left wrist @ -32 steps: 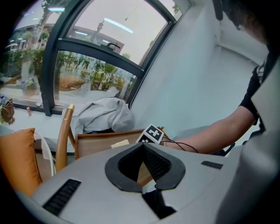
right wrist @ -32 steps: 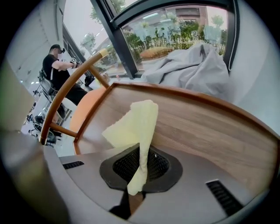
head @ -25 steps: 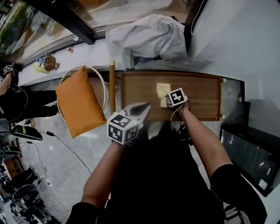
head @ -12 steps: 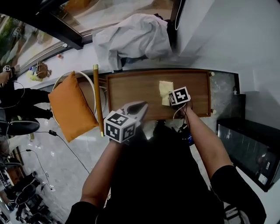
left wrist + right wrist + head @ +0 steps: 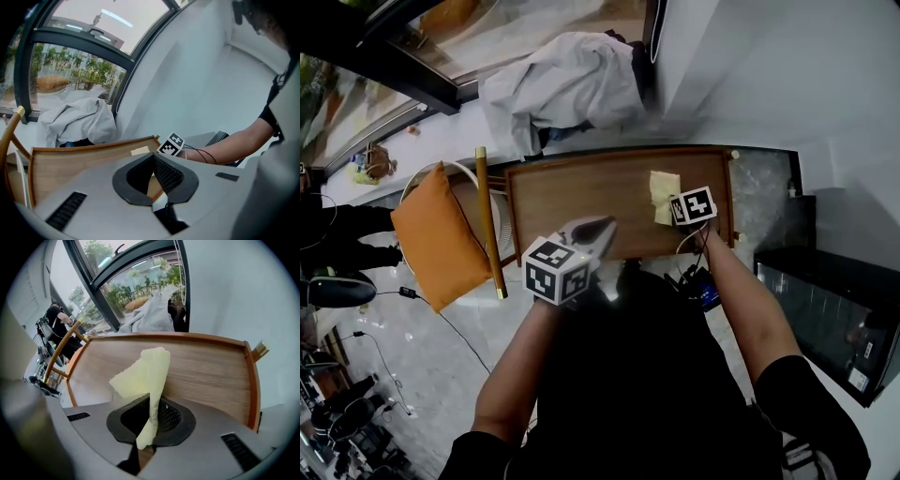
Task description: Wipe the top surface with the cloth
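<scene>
R gripper [image 5: 153, 399] jaws pinch yellow cloth [image 5: 143, 372] on wood top [image 5: 211, 371]; L gripper [image 5: 153, 154] jaws together.

In the head view, the right gripper's [image 5: 682, 212] cube [image 5: 694, 205] covers part of the cloth [image 5: 663, 190] and its own jaws. The left gripper [image 5: 602, 228] hides a stretch of the bench's [image 5: 567, 192] front rim.

The place looks like a home-like lounge or sitting area. A rectangular wooden table with a raised rim [image 5: 581, 187] stands below a tall dark-framed window [image 5: 70, 42] with greenery outside. A crumpled pale grey garment [image 5: 562, 84] lies on the white sill. Beside the table, an orange square cushion [image 5: 436, 234] rests on a round chair with a wooden rail [image 5: 486, 225]. The glossy marbled floor [image 5: 412, 394] carries a trailing black cable [image 5: 405, 293].
</scene>
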Demonstrator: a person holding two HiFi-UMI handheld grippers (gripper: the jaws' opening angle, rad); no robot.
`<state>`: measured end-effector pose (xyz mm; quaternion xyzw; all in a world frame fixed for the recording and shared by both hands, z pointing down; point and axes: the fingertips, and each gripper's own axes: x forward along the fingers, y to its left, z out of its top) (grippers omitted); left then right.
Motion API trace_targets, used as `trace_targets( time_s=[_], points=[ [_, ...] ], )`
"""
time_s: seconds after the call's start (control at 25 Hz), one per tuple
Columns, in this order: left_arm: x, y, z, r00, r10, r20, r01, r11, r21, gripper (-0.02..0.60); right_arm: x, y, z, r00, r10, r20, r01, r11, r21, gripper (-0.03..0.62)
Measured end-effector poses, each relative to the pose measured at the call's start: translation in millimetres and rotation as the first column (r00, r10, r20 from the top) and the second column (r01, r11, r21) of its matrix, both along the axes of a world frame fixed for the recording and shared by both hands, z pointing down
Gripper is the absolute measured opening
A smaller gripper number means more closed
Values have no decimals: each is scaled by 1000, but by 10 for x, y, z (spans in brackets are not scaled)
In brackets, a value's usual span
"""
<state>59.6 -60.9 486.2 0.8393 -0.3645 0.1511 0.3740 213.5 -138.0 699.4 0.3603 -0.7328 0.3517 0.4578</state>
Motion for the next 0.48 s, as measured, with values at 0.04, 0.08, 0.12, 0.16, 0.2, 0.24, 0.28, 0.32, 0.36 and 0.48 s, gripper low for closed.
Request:
trace_targets(
  time_s=[0.04, 0.08, 0.12, 0.16, 0.2, 0.24, 0.28, 0.32, 0.36, 0.48],
  points=[
    [30, -5, 4, 1000, 3, -1, -3, 1000, 0, 9, 82, -13, -6, 1000, 10, -4, -10, 1000, 2, 32],
    [54, -10, 9, 1000, 6, 0, -6, 1000, -1, 9, 161, -27, -13, 1000, 21, -7, -21, 1000, 4, 32],
    [71, -14, 15, 1000, 8, 0, -8, 1000, -2, 9, 234, -44, -18, 999, 32, -10, -32, 999, 7, 32],
    [83, -18, 19, 1000, 9, -1, -9, 1000, -3, 9, 301, -59, -22, 999, 43, -13, -43, 999, 10, 32],
    [91, -22, 22, 1000, 11, -1, -11, 1000, -4, 9, 364, -71, -24, 998, 54, -17, -54, 998, 12, 32],
    [97, -26, 23, 1000, 12, -1, -12, 1000, -4, 9, 423, -83, -28, 998, 65, -21, -65, 998, 13, 32],
    [104, -29, 23, 1000, 15, -1, -15, 1000, -4, 9, 478, -96, -33, 997, 74, -26, -74, 997, 15, 32],
    [109, -31, 24, 1000, 17, 0, -17, 1000, -4, 9, 529, -108, -39, 996, 83, -30, -82, 996, 18, 32],
    [112, -31, 26, 1000, 19, 1, -19, 1000, -5, 9, 574, -120, -44, 995, 91, -34, -90, 996, 21, 32],
    [111, -23, 35, 1000, 23, 4, -23, 1000, -7, 9, 698, -149, -56, 992, 116, -48, -115, 993, 34, 32]
  ],
)
